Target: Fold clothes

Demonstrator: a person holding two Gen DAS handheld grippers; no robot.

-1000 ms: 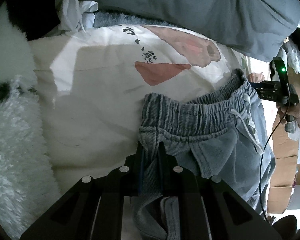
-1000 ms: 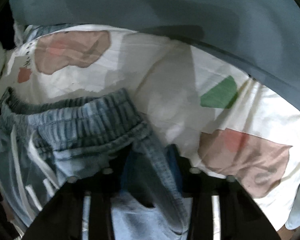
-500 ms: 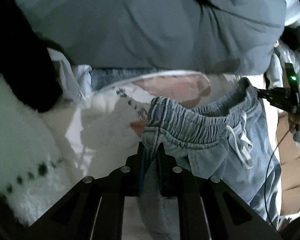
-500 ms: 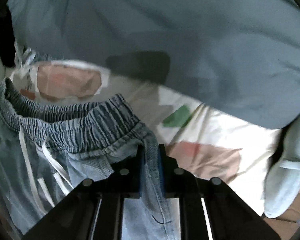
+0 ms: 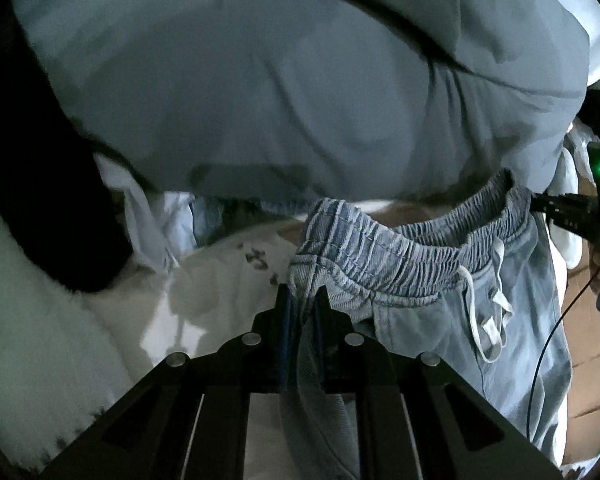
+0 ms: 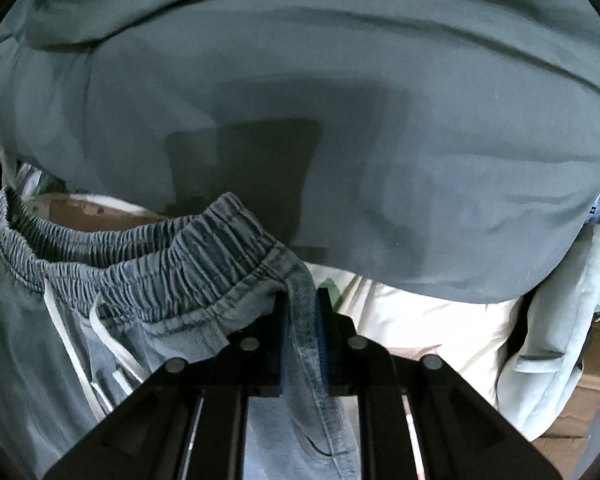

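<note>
while both claws are clamped on the faded blue denim trousers with a gathered elastic waistband (image 5: 400, 248), the garment hangs stretched between them, lifted clear of the white printed bedsheet (image 5: 220, 280) below the waistband. the left gripper (image 5: 302, 308) pinches one side seam just under the waistband, and the right gripper (image 6: 302, 312) pinches the opposite seam, blue pads pressed flat on cloth with no gap showing. a white drawstring (image 5: 496, 276) dangles loose from the waistband's front. behind the waistband bulges a large grey-blue quilt (image 6: 340, 100), close to it.

the risk, as i judge it, is slippage: each grip holds only a narrow strip of seam, so the hanging weight of the legs could drag the denim out. uneven pulling would also skew the waistband and spoil the fold, and the drawstring could get trapped inside it.
</note>
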